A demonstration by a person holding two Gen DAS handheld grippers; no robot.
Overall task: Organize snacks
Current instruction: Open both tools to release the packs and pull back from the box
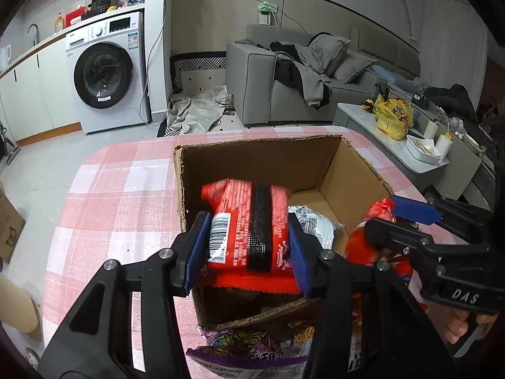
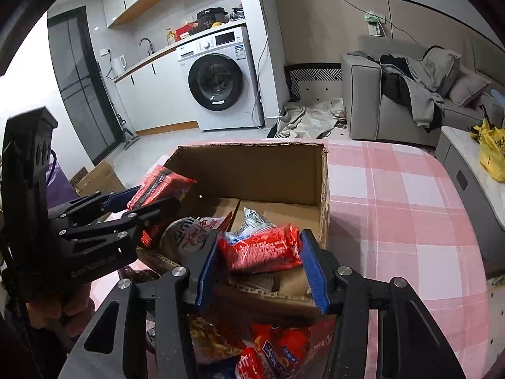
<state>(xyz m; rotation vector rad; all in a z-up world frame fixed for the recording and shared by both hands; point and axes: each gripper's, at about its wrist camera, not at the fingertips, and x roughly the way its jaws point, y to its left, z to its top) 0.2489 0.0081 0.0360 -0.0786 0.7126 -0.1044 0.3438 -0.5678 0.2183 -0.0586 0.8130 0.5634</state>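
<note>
An open cardboard box (image 1: 258, 161) (image 2: 252, 170) stands on the pink checked tablecloth (image 1: 110, 208). My left gripper (image 1: 249, 240) is shut on a red snack packet with a black stripe (image 1: 240, 218), held over the box's near left corner. The right wrist view shows that packet (image 2: 157, 183) at the box's left wall. My right gripper (image 2: 260, 262) is shut on a smaller red packet (image 2: 262, 248) above the box's near edge, and in the left wrist view it (image 1: 388, 221) sits at the right. Silver and white packets (image 2: 252, 218) lie inside the box.
Loose snack bags lie on the table in front of the box: a purple one (image 1: 240, 347) and orange and red ones (image 2: 277, 347). Beyond the table are a washing machine (image 1: 104, 72), a grey sofa (image 1: 300, 72) and a low table with a yellow bag (image 1: 394, 113).
</note>
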